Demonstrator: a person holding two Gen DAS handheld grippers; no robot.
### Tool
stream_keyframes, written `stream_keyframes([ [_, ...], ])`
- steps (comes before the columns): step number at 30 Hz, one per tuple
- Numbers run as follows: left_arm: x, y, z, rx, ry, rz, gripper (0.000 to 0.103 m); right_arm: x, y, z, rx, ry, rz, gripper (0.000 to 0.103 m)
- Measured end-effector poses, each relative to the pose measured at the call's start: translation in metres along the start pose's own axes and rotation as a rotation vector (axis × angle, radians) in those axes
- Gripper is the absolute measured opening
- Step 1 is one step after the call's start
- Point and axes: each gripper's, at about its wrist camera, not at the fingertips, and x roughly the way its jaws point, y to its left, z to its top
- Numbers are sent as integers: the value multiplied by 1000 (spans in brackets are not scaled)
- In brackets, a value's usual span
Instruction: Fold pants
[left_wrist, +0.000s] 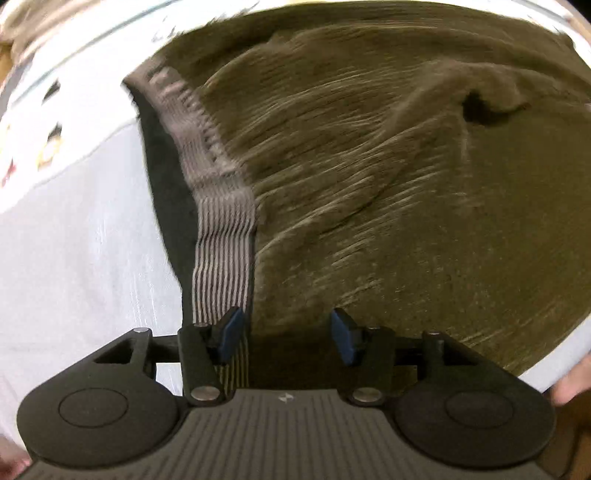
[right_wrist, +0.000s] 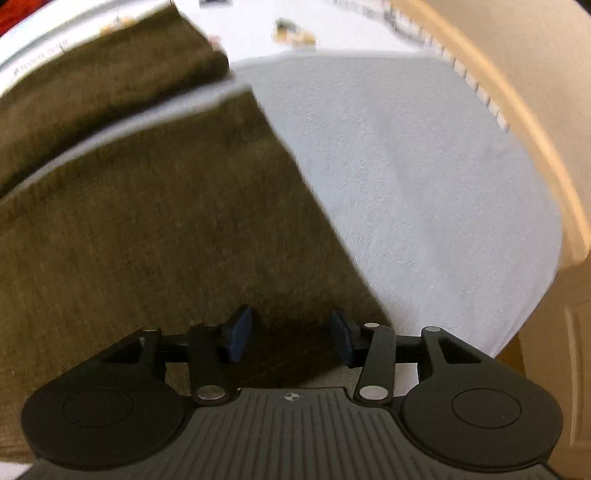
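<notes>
Olive-brown pants (left_wrist: 388, 177) lie on a pale sheet. In the left wrist view their ribbed grey waistband (left_wrist: 221, 236) runs down toward my left gripper (left_wrist: 287, 338), which is open just over the waist edge, the band by its left pad. In the right wrist view the two pant legs (right_wrist: 155, 221) lie side by side with a thin strip of sheet between them. My right gripper (right_wrist: 291, 338) is open over the hem corner of the nearer leg. Neither gripper holds cloth.
The pale sheet (right_wrist: 424, 177) covers the surface to the right of the leg hems and left of the waistband (left_wrist: 85, 258). A tan wooden rim (right_wrist: 535, 147) bounds the far right. Small blurred items (right_wrist: 295, 31) lie at the back.
</notes>
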Motion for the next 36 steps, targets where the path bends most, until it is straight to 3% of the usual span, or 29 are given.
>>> stream_keyframes([
  [3,-18,-4,9,-27,-92,0,59,-24,8,6,-3,-117,15,50],
  [6,-35,-4,19,-71,-194,13,70,-45,23,8,-18,-185,81,51],
  [9,-42,-5,31,-112,-243,58,85,-62,44,9,-73,-257,116,51],
  [18,-46,4,50,-175,-371,230,90,-82,97,25,-200,-359,176,51],
  [22,-49,5,62,-228,-376,229,91,-83,108,25,-240,-372,170,51],
  [33,-51,-3,102,-239,-438,216,91,-88,131,37,-260,-397,182,51],
  [34,-53,2,106,-264,-451,201,90,-90,134,39,-266,-405,184,51],
  [36,-56,15,112,-321,-471,163,77,-94,142,41,-274,-417,199,51],
])
